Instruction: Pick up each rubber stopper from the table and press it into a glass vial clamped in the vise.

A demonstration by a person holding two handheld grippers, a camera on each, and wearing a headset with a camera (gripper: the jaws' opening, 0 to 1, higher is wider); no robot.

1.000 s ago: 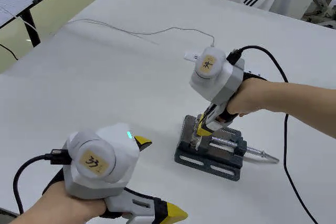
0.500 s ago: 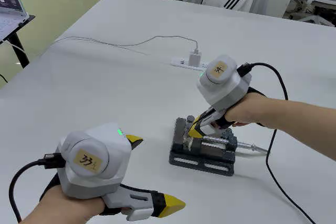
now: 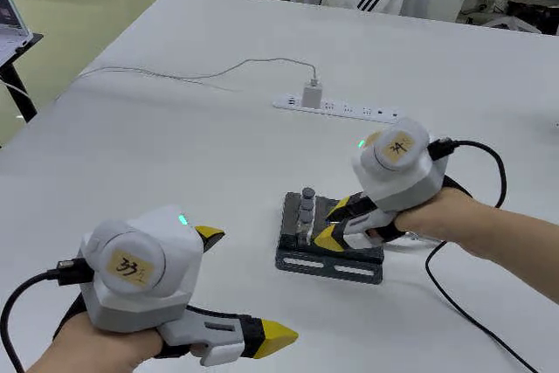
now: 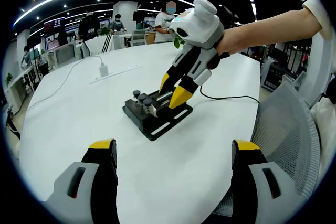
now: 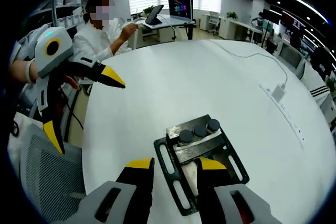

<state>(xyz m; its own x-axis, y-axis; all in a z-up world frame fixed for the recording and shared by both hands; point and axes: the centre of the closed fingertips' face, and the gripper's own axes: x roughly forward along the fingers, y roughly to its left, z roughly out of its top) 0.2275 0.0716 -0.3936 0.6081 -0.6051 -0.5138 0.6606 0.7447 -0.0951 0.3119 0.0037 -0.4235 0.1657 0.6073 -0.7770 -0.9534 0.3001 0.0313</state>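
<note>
1. Left gripper (image 3: pixel 244 290): sits low at the near-left of the worktop (image 3: pixel 175 146), well apart from the vise (image 3: pixel 332 255). Fingers are spread wide w/ nothing btwn them.
2. Right gripper (image 3: pixel 334 223): right up at the vise, coming in from its right side, yellow tips pointing at it. Fingers are partly spread and nothing's pinched. Can't tell if the tips actually touch the vise.
3. The vise is black and sits flat on the worktop, roughly in front of the person. In the right gripper view it's straight ahead, w/ its near end lying btwn that gripper's two fingers.
4. Vials (image 5: pixel 200 130): three in a row, upright, clamped in the vise. They're beyond the right gripper's tips, not btwn them.
5. Stoppers (image 5: pixel 186 136): dark, one on top of each vial, so all three vials are capped. How deep they're seated is too small to tell.
6. In the left gripper view the vial row is just left of the right gripper's yellow tips, close beside them.
7. Bkgd: a white power strip (image 3: pixel 336 108) lies farther back on the worktop w/ a white plug (image 3: pixel 312 93) in it.
8. In the right gripper view a person in white (image 5: pixel 100 30) sits at another desk past the worktop edge.
</note>
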